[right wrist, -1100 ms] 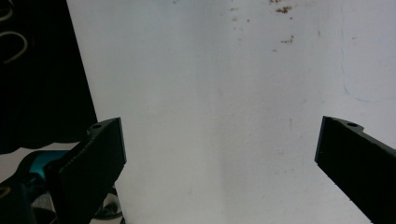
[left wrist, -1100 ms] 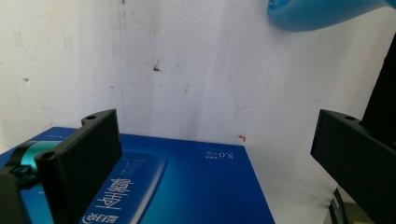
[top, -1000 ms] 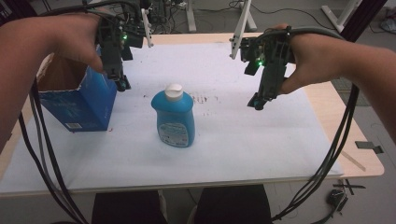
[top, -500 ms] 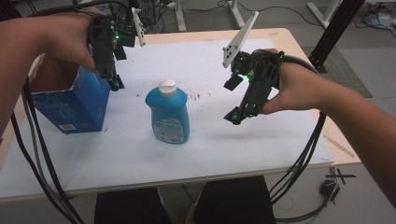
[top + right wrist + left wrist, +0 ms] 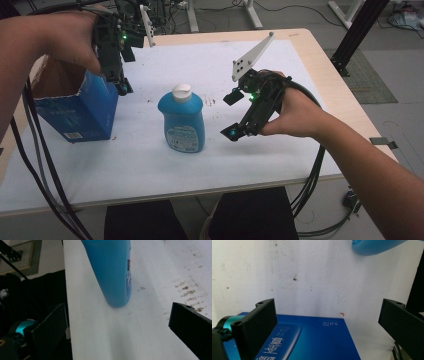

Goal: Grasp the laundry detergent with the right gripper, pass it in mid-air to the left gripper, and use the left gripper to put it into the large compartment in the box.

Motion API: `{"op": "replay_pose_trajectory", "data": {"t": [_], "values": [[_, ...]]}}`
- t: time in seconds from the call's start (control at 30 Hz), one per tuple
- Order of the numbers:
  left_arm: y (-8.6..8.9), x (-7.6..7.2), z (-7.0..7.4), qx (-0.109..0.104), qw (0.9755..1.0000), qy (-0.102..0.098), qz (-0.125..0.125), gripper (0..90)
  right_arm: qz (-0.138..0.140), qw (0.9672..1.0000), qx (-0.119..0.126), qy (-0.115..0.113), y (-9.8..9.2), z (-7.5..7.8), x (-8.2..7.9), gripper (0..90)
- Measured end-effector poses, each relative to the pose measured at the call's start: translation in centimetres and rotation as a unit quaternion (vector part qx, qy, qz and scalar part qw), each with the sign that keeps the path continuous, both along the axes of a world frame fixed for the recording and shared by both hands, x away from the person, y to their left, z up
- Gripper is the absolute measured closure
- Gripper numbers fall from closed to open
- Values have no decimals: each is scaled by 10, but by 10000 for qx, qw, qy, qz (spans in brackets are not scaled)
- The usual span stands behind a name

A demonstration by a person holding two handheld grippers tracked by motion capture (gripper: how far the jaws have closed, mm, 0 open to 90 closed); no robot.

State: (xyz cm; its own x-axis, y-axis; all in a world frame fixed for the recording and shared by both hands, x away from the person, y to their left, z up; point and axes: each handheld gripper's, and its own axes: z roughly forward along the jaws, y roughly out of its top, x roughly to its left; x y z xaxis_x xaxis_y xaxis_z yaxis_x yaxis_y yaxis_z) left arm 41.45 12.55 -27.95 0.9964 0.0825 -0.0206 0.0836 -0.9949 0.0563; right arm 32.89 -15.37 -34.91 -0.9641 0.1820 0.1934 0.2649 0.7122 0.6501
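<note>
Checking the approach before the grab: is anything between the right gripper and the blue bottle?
Nothing visible. The right gripper hangs open beside the blue bottle, with bare white table cover between them. The blue box stands on the bottle's far side.

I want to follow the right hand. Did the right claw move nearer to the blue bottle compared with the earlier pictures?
Yes. In the high view the right claw has come left and down toward the blue bottle, which stands upright on the white table cover; a gap remains.

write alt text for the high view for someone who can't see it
A blue bottle with a white cap stands on a white table. The right gripper, open, reaches toward it. The left gripper hangs over an open blue box.
</note>
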Motion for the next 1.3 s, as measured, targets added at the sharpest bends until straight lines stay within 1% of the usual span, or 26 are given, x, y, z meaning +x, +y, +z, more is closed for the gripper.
{"op": "replay_pose_trajectory", "data": {"t": [0.07, 0.3, 0.47, 0.6, 0.7, 0.73, 0.77, 0.9, 1.17, 1.3], "values": [[-1, 0, 0, 32, 10000, -7, -38, 17, -10, 10000, 63, 25, 3, -5, -1, 12], [-3, 0, -1, 8, 10000, -6, -69, 17, -63, 9994, 326, 99, 15, -20, -3, 11], [-3, 0, -2, 11, 10000, -6, -44, 17, -119, 9989, 433, 111, 24, -30, -5, 12], [-2, 0, -1, -11, 10000, -6, -50, 17, -176, 9986, 496, 63, 31, -37, -7, 12], [-1, -1, 0, -32, 10000, -12, -50, 17, -237, 9979, 594, 33, 36, -41, -7, 12], [-1, -1, 0, -33, 10000, -18, -48, 17, -240, 9975, 664, 22, 38, -43, -7, 12], [-1, -1, 0, -27, 10000, -19, -54, 17, -269, 9973, 684, 31, 39, -43, -7, 12], [0, -1, 1, -40, 10000, -30, -52, 17, -308, 9964, 782, -53, 47, -50, -7, 12], [2, -2, 1, -71, 9999, -35, -81, 17, -417, 9935, 1045, -178, 57, -58, -9, 12], [3, -3, 0, -79, 9999, -28, -87, 17, -461, 9918, 1154, -292, 61, -60, -9, 12]]}}
